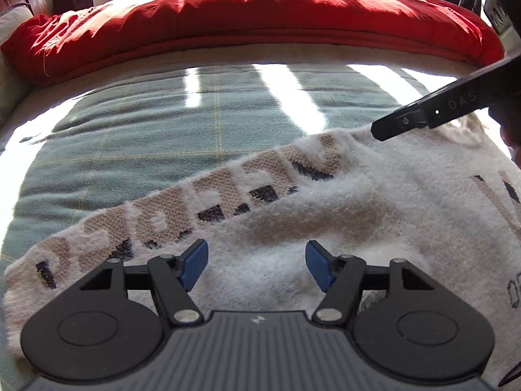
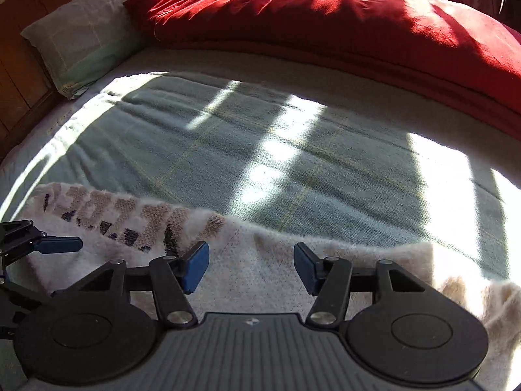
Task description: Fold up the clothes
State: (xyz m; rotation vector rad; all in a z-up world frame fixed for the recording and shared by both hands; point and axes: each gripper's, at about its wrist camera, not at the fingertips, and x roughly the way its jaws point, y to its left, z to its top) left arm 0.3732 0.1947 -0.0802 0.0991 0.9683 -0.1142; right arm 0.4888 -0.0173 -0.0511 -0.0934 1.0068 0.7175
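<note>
Where sun stripes the green bed [image 2: 202, 150], lies flat along the near edge: fuzzy cream sweater [image 1: 342, 215] (beige lettering down one sleeve). Above it hover left gripper [image 1: 256, 265] and right gripper [image 2: 250, 270], jaws parted, apparently clear of the knit. Along the far edge, red duvet [image 1: 260, 22].

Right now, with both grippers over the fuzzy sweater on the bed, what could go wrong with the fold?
1. Both the left gripper and right gripper are open with nothing between the pads, so closing here may pinch only fluff or one layer of the white sweater.
2. The lettered sleeve lies diagonally outward and could drag and skew the fold.
3. Sun glare on the green bedsheet may hide the sweater's far edge.
</note>
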